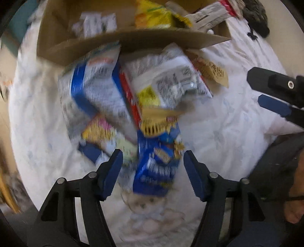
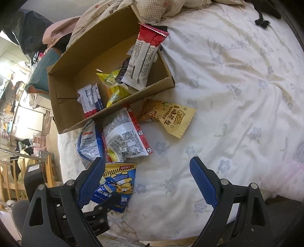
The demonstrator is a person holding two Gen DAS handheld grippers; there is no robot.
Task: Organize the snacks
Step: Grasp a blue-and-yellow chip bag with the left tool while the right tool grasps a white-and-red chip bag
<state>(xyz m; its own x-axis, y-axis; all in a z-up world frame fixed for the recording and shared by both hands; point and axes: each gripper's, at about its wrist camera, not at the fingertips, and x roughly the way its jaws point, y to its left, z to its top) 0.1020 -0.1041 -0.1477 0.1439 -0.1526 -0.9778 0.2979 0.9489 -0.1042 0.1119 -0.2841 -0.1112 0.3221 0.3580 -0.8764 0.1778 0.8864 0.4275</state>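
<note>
A blue cartoon snack packet (image 1: 157,167) lies on the bed between the blue pads of my left gripper (image 1: 152,153); the view is blurred and the pads stand just clear of its sides. The same packet (image 2: 117,182) shows in the right wrist view. Beyond it lie a blue-and-white bag (image 2: 87,144), a white bag with a red edge (image 2: 127,138) and a yellow packet (image 2: 171,117). The cardboard box (image 2: 62,117) behind them holds red-and-white bars (image 2: 142,60) and yellow packets (image 2: 115,93). My right gripper (image 2: 146,161) hangs open over bare sheet.
A white floral bed sheet (image 2: 228,95) covers everything to the right. A checked blanket (image 2: 161,7) is bunched behind the box. Wooden furniture (image 2: 11,180) and room clutter stand past the bed's left edge. A person's hand (image 1: 296,209) shows at the lower right.
</note>
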